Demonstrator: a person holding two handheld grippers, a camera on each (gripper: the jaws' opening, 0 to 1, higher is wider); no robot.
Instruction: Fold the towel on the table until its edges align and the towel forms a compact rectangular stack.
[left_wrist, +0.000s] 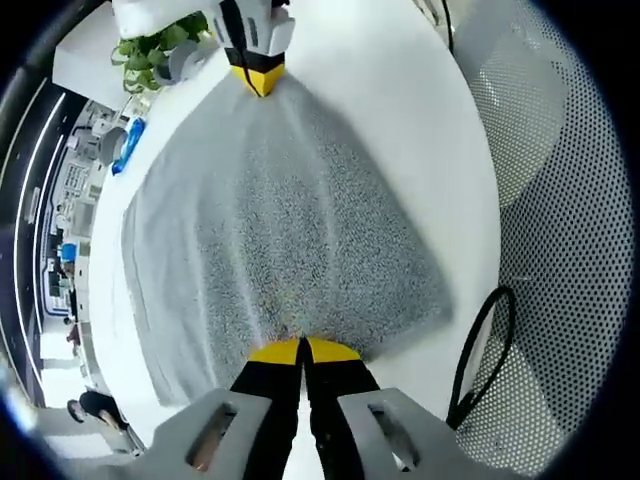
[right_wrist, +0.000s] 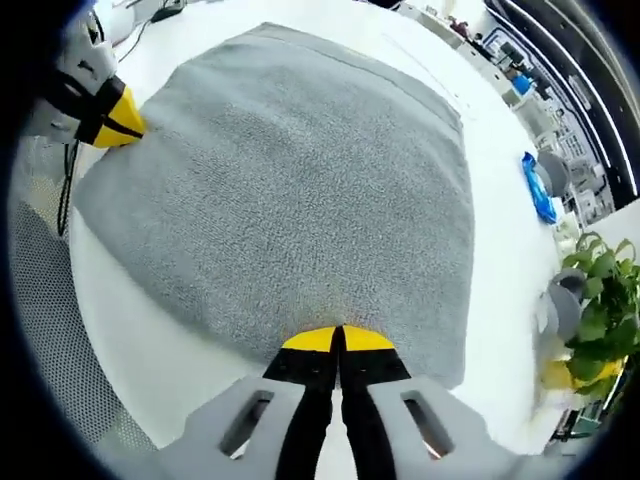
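A grey towel (left_wrist: 280, 220) lies spread on the white table (left_wrist: 400, 110), held taut between both grippers. My left gripper (left_wrist: 301, 350) is shut on the towel's near edge, its yellow tips pressed together. At the far end, the right gripper (left_wrist: 258, 78) pinches the opposite corner. In the right gripper view the towel (right_wrist: 300, 190) stretches away from my right gripper (right_wrist: 338, 340), which is shut on its near edge. The left gripper (right_wrist: 120, 118) grips the towel's far left corner there.
A perforated white chair back (left_wrist: 560, 200) stands beside the table, with a black cable (left_wrist: 480, 350) hanging near it. A green plant (right_wrist: 600, 290) and a blue object (right_wrist: 540, 190) sit at the table's far side. Office desks lie beyond.
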